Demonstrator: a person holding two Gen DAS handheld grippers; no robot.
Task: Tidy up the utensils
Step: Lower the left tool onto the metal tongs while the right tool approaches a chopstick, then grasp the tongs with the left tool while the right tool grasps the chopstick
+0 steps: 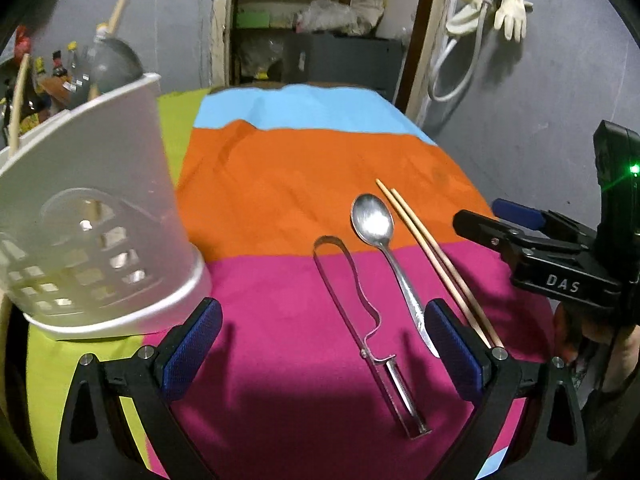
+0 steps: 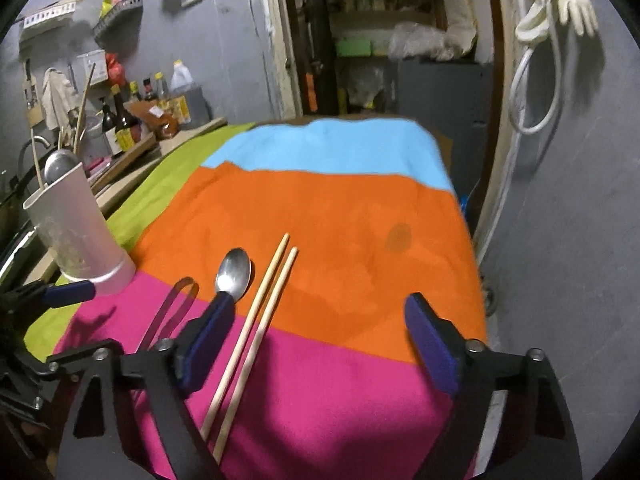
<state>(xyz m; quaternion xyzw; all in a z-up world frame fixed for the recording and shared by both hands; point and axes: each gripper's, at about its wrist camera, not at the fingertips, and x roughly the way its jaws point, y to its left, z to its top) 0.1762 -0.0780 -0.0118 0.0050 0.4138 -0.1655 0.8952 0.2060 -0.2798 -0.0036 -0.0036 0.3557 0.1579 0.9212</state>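
Note:
A metal spoon (image 1: 378,236), a pair of wooden chopsticks (image 1: 432,258) and a metal peeler (image 1: 360,320) lie side by side on the striped cloth (image 1: 304,176). A white utensil holder (image 1: 96,216) stands at the left with a ladle and sticks in it. My left gripper (image 1: 324,344) is open and empty, hovering over the peeler and the spoon handle. My right gripper (image 2: 320,340) is open and empty, with the chopsticks (image 2: 256,324) between its fingers and the spoon (image 2: 234,272) by its left finger. The holder (image 2: 76,232) also shows in the right wrist view.
The right gripper body (image 1: 560,256) shows at the right of the left wrist view. Bottles (image 2: 132,120) crowd a counter at the back left. A doorway with shelves (image 2: 384,40) lies behind the table. A hose and gloves (image 2: 560,12) hang on the right wall.

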